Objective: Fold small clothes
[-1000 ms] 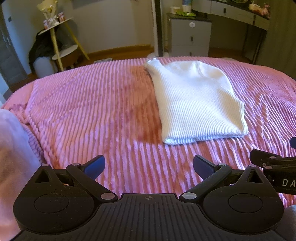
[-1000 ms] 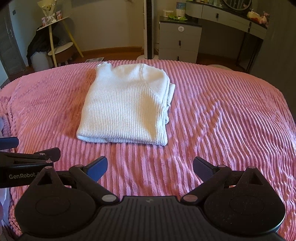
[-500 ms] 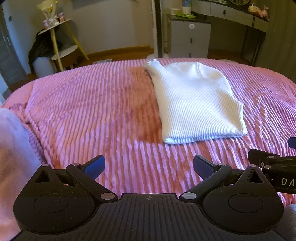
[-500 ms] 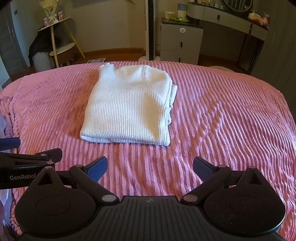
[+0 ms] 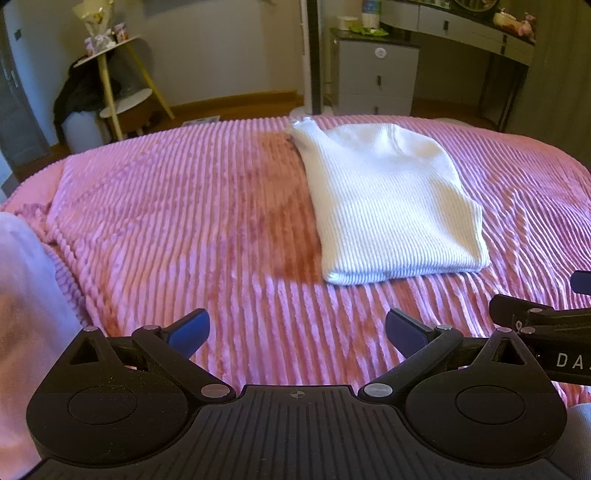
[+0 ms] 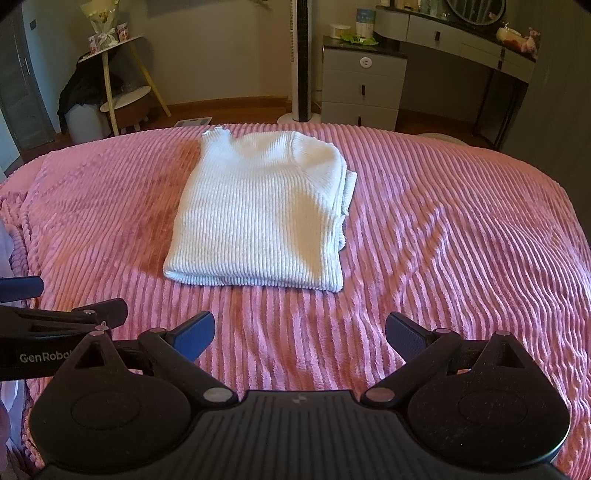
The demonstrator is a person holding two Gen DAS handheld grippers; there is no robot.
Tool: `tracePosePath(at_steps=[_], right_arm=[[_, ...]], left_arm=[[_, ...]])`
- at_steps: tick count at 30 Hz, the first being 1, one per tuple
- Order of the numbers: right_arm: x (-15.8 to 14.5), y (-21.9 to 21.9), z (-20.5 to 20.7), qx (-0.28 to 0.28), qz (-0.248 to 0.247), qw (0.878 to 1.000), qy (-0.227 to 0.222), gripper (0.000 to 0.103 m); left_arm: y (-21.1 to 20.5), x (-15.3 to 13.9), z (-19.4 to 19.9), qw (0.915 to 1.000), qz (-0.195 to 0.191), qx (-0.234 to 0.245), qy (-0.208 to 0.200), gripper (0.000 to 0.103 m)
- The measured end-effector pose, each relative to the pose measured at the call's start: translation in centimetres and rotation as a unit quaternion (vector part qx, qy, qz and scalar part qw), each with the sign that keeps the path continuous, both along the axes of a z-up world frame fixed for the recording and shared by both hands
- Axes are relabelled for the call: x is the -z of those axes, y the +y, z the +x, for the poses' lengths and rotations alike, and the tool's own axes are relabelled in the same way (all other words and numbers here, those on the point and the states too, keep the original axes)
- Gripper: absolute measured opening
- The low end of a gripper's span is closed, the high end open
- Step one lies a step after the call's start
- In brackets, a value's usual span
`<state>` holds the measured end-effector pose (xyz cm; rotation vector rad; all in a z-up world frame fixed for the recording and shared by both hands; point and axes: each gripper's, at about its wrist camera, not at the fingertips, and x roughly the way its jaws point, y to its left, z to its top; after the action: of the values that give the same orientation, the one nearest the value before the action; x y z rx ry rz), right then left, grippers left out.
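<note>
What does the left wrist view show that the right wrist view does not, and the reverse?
Only the left wrist view shows a pale cloth at its left edge. Only the right wrist view shows the sweater's layered right edge and the round mirror. Both show the folded sweater on the pink blanket, the drawers, and both open grippers: left gripper, right gripper.
</note>
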<state>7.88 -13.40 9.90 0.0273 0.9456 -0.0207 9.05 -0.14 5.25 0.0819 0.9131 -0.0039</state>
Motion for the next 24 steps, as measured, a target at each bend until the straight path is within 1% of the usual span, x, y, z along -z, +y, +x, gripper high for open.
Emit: tracePosePath(at_steps=[24], right_arm=[[-0.37,-0.33,-0.17,0.01,0.001,1.0,-0.006,0.099]], left_arm=[[0.04,-0.49,-0.16,1.0,-0.007,0.004,-0.005,0.103]])
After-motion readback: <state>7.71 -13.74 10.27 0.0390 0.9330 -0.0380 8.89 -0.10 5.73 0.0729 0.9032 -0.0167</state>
